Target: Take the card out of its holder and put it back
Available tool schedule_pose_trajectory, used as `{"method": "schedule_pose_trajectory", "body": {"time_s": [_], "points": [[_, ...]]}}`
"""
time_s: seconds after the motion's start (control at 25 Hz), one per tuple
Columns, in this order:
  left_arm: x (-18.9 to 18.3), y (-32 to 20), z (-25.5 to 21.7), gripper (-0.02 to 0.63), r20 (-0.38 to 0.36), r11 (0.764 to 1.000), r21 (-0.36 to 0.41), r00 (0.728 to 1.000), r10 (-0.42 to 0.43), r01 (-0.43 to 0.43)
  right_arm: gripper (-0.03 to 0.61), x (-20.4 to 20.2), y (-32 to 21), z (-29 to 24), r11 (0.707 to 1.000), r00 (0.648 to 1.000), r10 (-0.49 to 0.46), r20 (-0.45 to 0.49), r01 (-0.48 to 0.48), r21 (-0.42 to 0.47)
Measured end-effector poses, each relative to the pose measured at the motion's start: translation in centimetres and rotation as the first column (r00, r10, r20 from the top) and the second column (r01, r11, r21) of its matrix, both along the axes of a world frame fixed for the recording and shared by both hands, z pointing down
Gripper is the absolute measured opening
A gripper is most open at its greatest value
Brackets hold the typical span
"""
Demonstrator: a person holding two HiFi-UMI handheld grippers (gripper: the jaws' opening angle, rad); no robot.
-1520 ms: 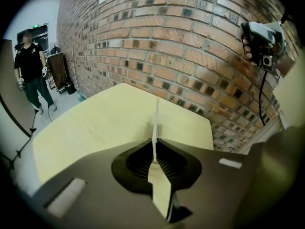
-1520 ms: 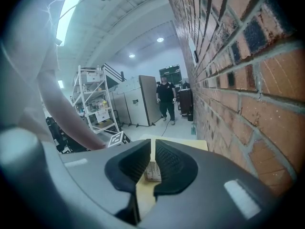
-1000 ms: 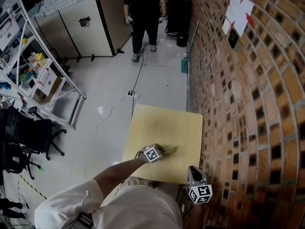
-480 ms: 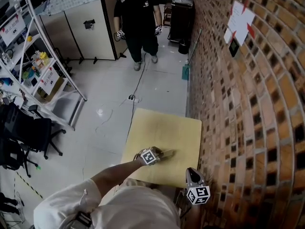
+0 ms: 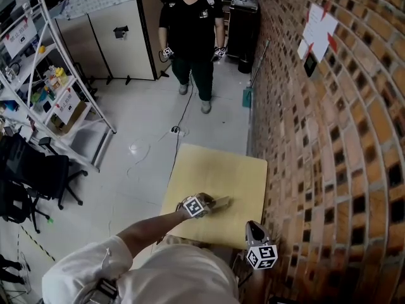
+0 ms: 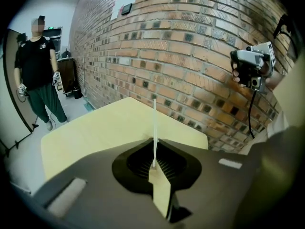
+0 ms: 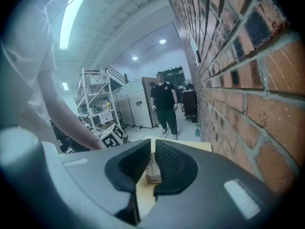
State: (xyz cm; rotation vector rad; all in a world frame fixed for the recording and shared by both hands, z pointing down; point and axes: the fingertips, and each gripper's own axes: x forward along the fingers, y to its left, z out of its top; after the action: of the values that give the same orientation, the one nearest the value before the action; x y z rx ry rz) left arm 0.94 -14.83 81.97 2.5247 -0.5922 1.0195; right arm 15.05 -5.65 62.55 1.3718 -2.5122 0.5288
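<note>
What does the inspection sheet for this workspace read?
Surface: yellow table, beside brick wall.
Job's things: white card, held apart from a tan block, apparently the holder.
Clutter: nothing seen on the table.
Grippers: left gripper, tongs shut on the card; right gripper, tongs shut on the holder.
Cables: one cable across the floor.
Surroundings: person in black, shelf rack, office chair.

Bright ceiling light [image 7: 71, 20], fisheye warp w/ dark corners.

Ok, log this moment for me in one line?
left gripper: shut on card, above table | right gripper: shut on card holder | card: out of holder
</note>
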Motion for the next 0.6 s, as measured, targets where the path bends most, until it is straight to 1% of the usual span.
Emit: {"method": "schedule_pose_trajectory", "body": {"time_s": [0.16, 0.36, 0.6], "points": [[0.4, 0.5, -0.9, 0.034, -0.028, 1.000, -0.003, 1.000, 0.002, -0.002, 0.020, 0.2, 0.2, 0.2, 1.000, 1.000, 0.003, 0.005, -0.003, -0.005], [0.6, 0.5, -1.8, 0.034, -0.038, 1.000, 0.010, 0.999, 0.003, -0.003, 0.020, 0.3, -0.1, 0.4, 1.000, 1.000, -0.002, 0.008, 0.002, -0.003], [1.0, 0.8, -3.3, 0.034, -0.075, 1.000, 0.015, 0.997, -0.006, 0.007, 0.020, 0.4, -0.3, 0.4, 1.000, 1.000, -0.005, 0.010, 0.005, -0.004]]}}
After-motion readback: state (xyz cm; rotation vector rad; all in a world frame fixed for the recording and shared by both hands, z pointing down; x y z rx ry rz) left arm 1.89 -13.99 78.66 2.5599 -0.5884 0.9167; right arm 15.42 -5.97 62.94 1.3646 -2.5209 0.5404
